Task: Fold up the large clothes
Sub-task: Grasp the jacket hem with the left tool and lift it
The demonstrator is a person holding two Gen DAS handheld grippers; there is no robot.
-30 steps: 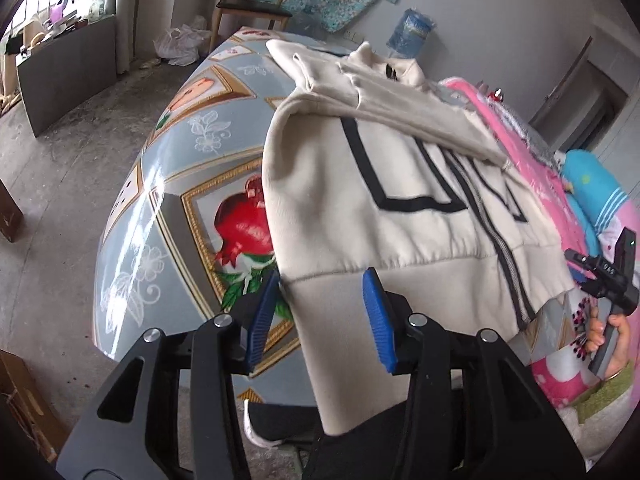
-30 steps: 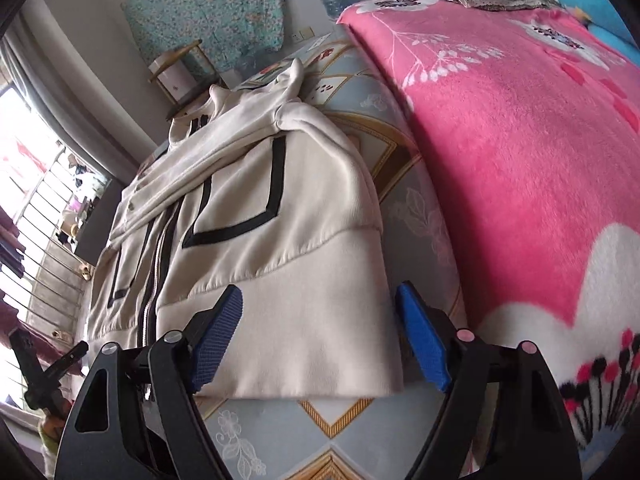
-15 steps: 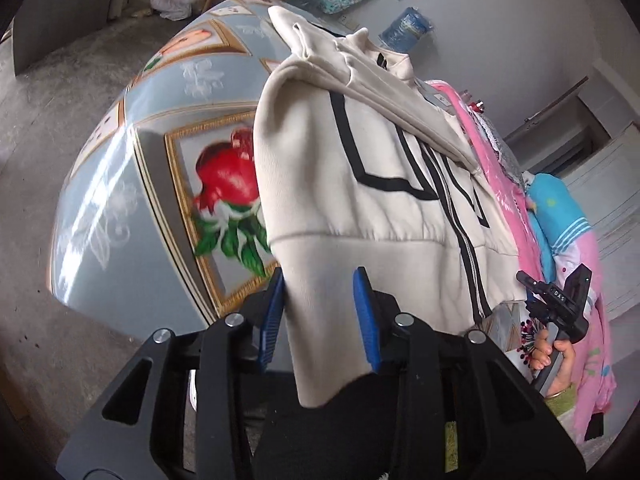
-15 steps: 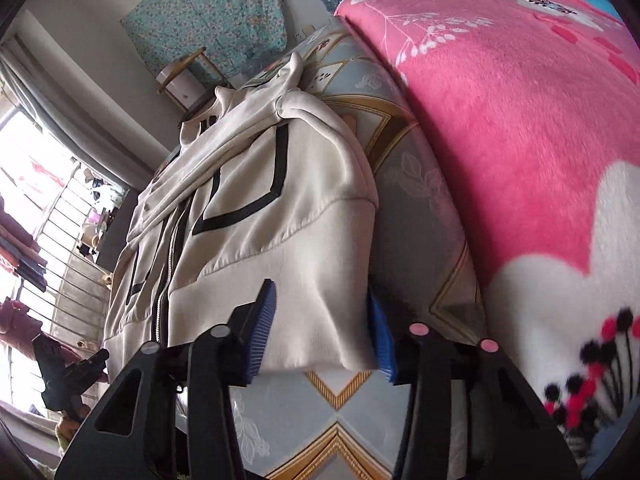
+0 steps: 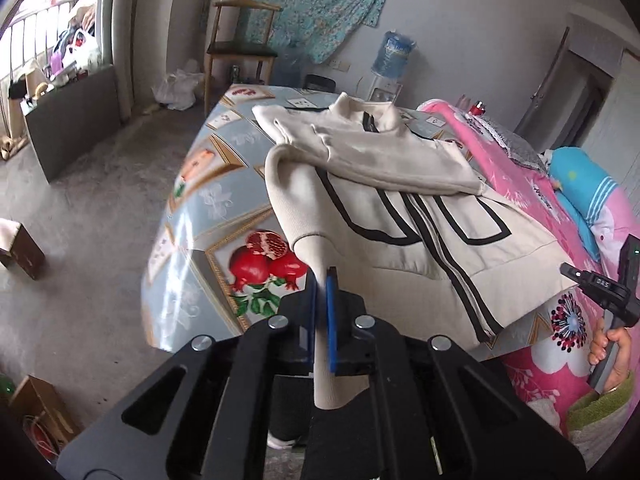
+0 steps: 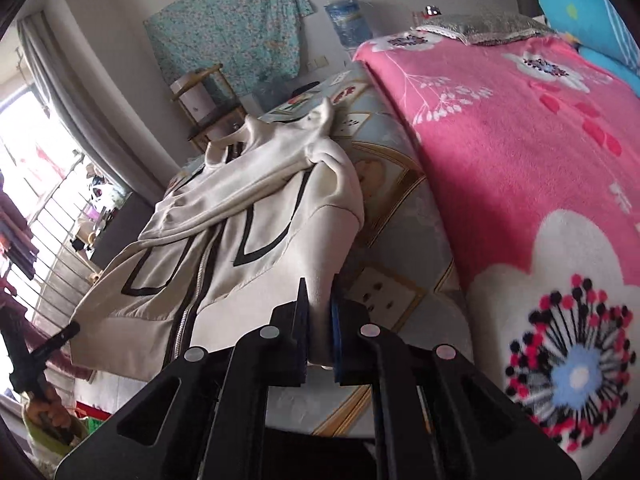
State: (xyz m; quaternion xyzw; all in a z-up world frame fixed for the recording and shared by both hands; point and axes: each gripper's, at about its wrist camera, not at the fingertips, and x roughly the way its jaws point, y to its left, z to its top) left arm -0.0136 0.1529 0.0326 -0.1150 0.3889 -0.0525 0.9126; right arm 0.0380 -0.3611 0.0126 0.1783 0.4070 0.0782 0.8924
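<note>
Both grippers' jaws had just closed, left gripper and right gripper pinching the jacket hem, lifted at the worktop near edge. Uneven lifting could spill the folded sleeve.

table: fruit-print cloth | on it: cream zip jacket, pink blanket

Left tongs just closed, now clamped on cream jacket hem corner; right tongs likewise clamped on opposite corner; both corners lifted off table.
</note>
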